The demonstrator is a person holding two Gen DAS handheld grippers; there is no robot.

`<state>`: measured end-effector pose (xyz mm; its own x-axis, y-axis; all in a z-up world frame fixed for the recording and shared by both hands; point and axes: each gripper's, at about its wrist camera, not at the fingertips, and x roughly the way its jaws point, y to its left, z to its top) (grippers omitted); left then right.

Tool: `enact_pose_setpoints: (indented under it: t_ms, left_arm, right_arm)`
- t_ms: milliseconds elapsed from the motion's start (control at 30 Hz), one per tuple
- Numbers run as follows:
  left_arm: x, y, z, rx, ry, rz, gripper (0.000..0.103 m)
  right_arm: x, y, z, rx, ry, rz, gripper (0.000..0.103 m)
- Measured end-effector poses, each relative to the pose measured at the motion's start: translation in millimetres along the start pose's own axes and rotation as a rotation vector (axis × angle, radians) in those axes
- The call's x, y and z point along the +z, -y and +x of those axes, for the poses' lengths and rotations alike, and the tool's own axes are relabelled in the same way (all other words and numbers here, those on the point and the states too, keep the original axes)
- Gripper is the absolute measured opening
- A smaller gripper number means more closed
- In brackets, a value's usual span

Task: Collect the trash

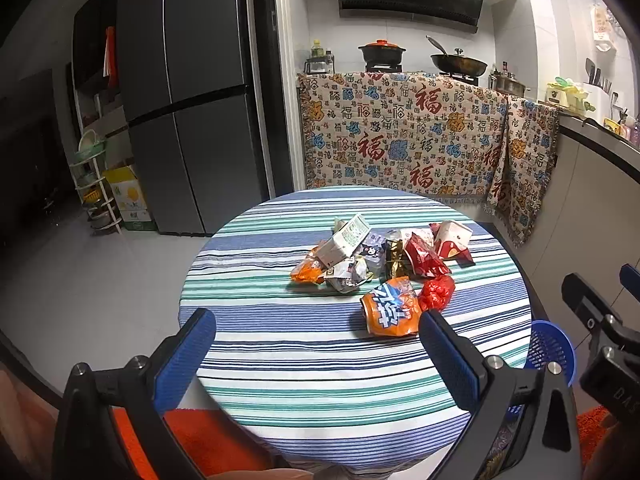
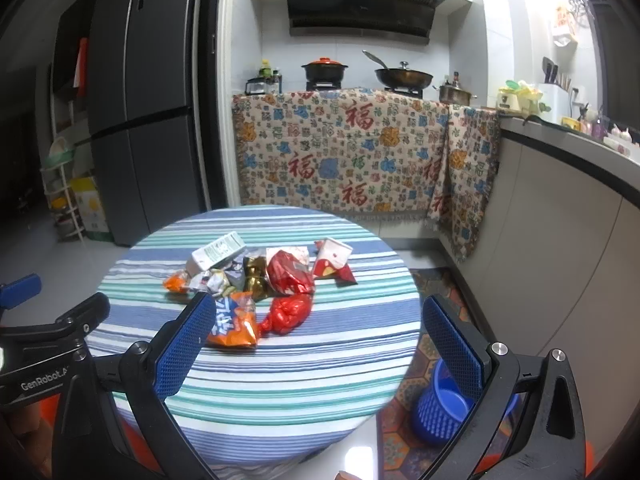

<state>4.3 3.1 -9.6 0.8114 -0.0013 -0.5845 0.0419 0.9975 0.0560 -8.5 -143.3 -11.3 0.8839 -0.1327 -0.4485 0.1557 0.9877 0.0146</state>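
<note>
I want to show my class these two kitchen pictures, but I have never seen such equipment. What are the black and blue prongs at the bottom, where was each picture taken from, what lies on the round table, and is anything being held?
The prongs are the fingers of two hand-held grippers; a person carries one in each hand, no robot arm. Each gripper has a wide-angle camera looking forward along its fingers. One picture comes from the left gripper, the other from the right gripper.

Both look at a round table with a striped cloth. On it lies a pile of trash: a white carton, an orange snack bag, a red crumpled bag, a red and white box and other wrappers.

On the floor to the right stands a blue basket, probably for the trash.

Both grippers are open and hold nothing.
</note>
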Motion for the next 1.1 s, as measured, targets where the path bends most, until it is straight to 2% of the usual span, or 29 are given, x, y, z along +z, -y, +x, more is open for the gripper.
enact_pose_setpoints:
  t_ms: [233,400,500,867,1100]
  left_arm:
    - [-7.6,-5.6,18.5,-0.017,-0.038,-0.011,0.103]
    - [-14.6,-6.1,35.7,-0.075,-0.068,-0.011,0.103]
    - [-22.3,-6.3,51.0,-0.117,-0.093,0.002,0.103]
    - [-45.3,6.5,106.6,-0.164,-0.194,0.032,0.103]
    - [-48.6,12.4,130.2,-0.127,-0.214,0.058,0.103]
  right_arm:
    - [-3.7,1.7,8.0,-0.007,-0.017,0.0,0.103]
    - [-9.6,6.4,21.0,0.005,-0.032,0.015,0.103]
    - [-16.1,9.8,32.3,0.001,-0.05,0.02,0.103]
    - [-44.2,23.7,86.0,0.015,-0.128,0.008,0.103]
    - [-63.9,32.0,117.8,0.026,-0.188,0.018,0.103]
